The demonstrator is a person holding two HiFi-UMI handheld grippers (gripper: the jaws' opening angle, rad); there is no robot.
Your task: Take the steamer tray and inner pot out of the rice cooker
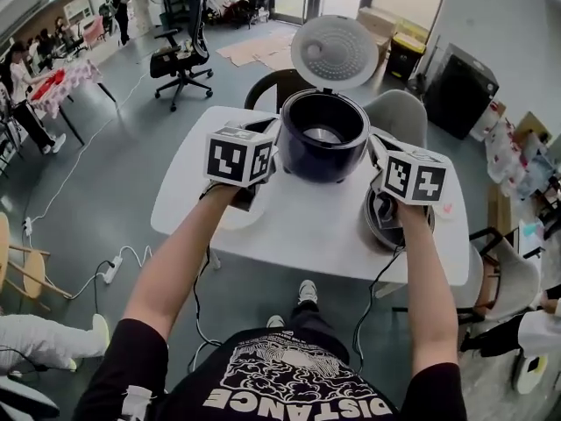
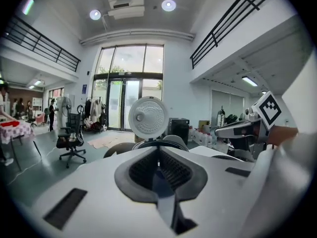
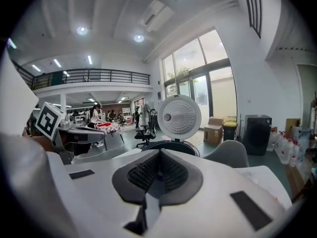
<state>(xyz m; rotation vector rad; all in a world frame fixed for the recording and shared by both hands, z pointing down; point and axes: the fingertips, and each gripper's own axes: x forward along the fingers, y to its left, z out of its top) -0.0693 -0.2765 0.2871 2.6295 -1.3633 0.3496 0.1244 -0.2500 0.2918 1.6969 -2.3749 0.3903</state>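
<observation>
The dark, glossy rice cooker stands open near the far edge of the white counter, its dimpled round lid tipped up. In its well we see only a silvery base. A round grey metal inner pot sits by the near right edge. A pale round piece, perhaps the steamer tray, lies near the left edge. We judge both are out. The left gripper and right gripper have their ribbed fingers together, empty, so no further grasp seems needed.
</observation>
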